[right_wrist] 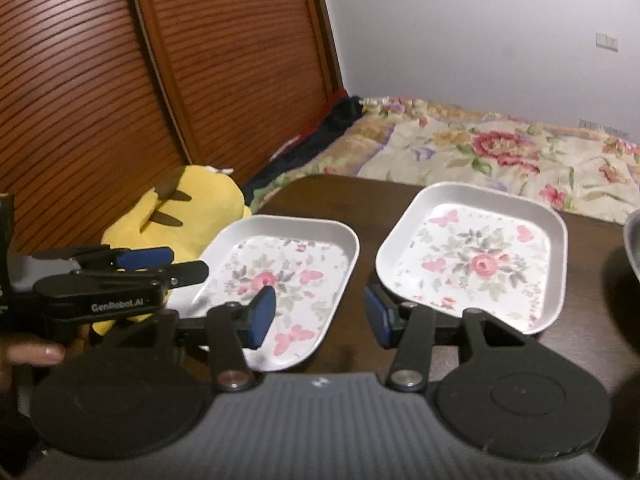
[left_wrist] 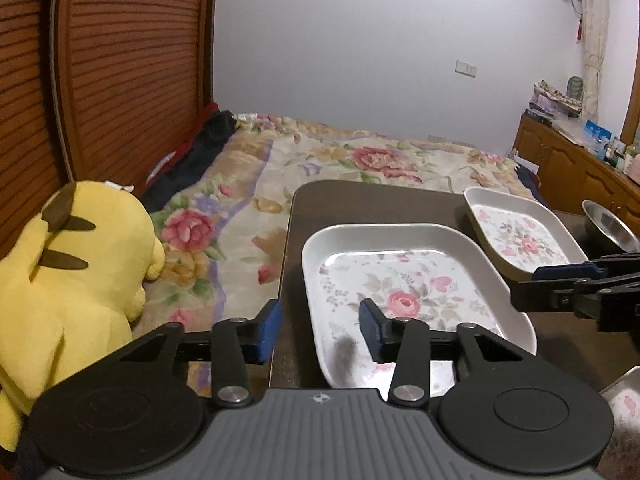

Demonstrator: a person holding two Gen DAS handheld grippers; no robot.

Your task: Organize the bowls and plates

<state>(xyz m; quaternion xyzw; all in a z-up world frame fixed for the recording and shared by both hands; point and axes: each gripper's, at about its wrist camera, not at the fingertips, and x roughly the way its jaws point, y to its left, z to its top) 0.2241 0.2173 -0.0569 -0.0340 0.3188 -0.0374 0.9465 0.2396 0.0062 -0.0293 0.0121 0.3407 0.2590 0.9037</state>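
The left gripper is showing "GenRobot.AI" along its side; its jaws are standing apart over the near left edge of the large floral plate, grasping nothing. That rectangular plate is lying flat on the dark table, its long axis running away from the cameras. Just right, apart, the smaller floral plate is lying likewise. The right gripper is hanging released between them.
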